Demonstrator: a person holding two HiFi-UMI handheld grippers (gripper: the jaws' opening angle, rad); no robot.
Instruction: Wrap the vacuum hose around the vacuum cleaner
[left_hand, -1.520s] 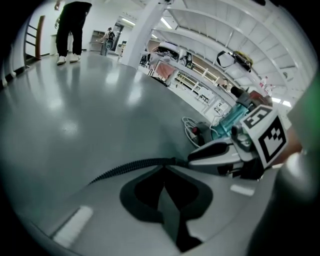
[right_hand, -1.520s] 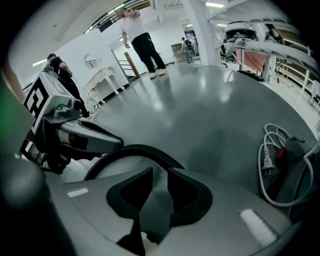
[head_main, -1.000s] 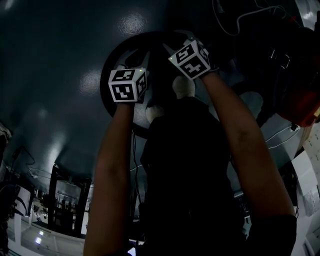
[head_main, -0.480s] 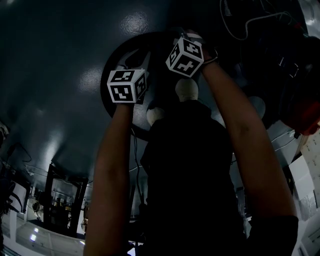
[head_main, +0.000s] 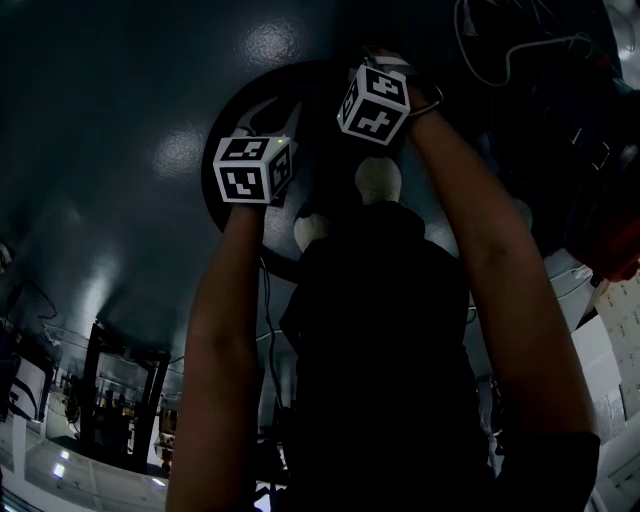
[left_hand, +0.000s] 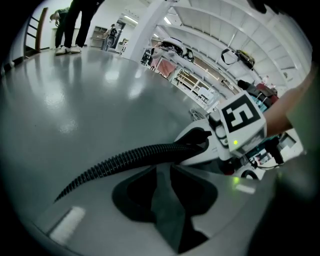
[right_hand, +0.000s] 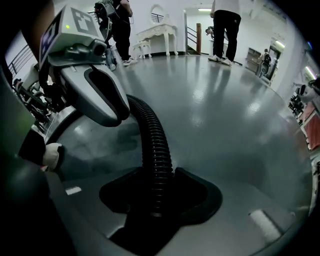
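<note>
The black ribbed vacuum hose runs straight up the floor from between the jaws of my right gripper. Those jaws have just been closing and their pads sit against it: shut on the hose. The hose's far end goes behind my left gripper. In the left gripper view the hose lies crosswise just past my left gripper, whose jaws stand a narrow gap apart with nothing between them. It leads right into the right gripper. The head view is dim: both marker cubes hang over a dark ring on the floor.
My white shoes stand just below the grippers. A red object and a white cable lie at the right. People and a white table stand far off across the glossy grey floor.
The right gripper's cube has rolled and shifted slightly up the picture. The left cube has barely moved.
</note>
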